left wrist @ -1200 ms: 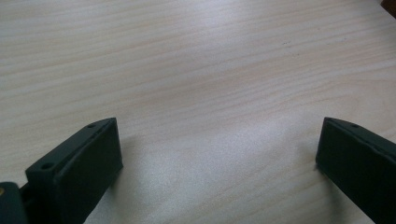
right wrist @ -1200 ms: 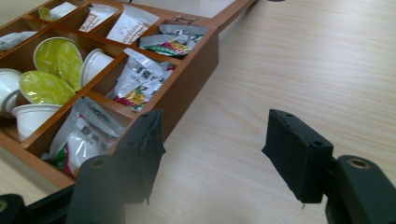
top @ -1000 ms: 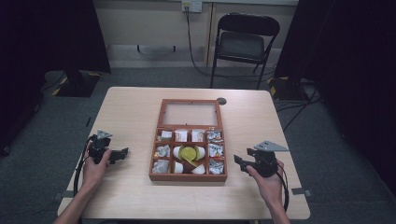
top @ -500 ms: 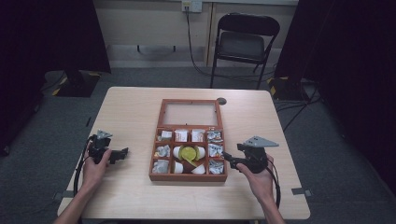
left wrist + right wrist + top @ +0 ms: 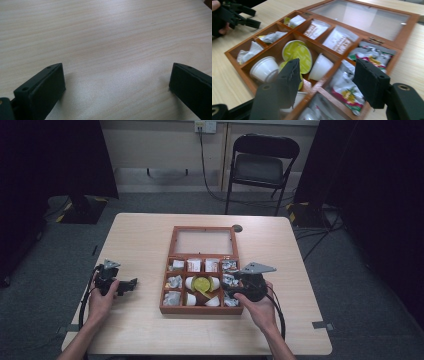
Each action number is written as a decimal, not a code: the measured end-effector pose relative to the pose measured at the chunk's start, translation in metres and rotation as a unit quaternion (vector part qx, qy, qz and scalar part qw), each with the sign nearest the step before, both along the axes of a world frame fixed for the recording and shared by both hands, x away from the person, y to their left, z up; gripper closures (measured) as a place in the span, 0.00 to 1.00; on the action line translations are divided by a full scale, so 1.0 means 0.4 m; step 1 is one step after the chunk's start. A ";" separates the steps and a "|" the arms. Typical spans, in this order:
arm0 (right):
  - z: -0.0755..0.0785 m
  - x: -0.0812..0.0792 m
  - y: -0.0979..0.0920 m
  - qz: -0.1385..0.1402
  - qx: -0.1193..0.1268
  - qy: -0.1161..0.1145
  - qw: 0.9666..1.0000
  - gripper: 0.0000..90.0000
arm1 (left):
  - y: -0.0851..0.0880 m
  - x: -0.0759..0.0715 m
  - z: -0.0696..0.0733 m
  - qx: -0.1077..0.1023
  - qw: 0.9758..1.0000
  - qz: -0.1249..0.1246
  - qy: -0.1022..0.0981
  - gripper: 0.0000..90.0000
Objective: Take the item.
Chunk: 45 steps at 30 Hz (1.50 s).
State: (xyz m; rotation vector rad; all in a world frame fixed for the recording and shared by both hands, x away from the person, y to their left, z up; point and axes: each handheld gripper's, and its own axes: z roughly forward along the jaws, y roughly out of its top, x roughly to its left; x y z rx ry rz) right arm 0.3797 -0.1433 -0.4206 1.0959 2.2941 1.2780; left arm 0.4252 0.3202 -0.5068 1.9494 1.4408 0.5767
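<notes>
The right gripper [image 5: 329,82] hovers over the box [image 5: 167,310], fingers spread, likely to pick a packet [image 5: 347,96]. The left gripper [image 5: 117,80] rests spread on the bench [image 5: 105,32].

Fig.: item count, tabletop.
1 wooden box [image 5: 202,271] w/ 9 compartments; 2 grippers; approx. 4 white pods [image 5: 265,68]; 1 folding chair [image 5: 260,167]; 1 table [image 5: 140,245].
</notes>
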 end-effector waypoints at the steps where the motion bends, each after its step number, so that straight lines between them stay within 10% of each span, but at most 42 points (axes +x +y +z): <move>1: 0.000 0.000 0.000 0.000 0.000 0.000 1.000 0.43 | 0.000 0.000 0.000 0.000 1.000 0.000 0.000 0.00; 24: -0.022 0.006 0.138 0.078 -0.007 0.014 0.997 0.51 | 0.000 0.000 0.000 0.000 1.000 0.000 0.000 0.00; 45: -0.094 0.004 0.179 0.090 -0.040 0.054 0.994 0.56 | 0.000 0.000 0.000 0.000 1.000 0.000 0.000 0.00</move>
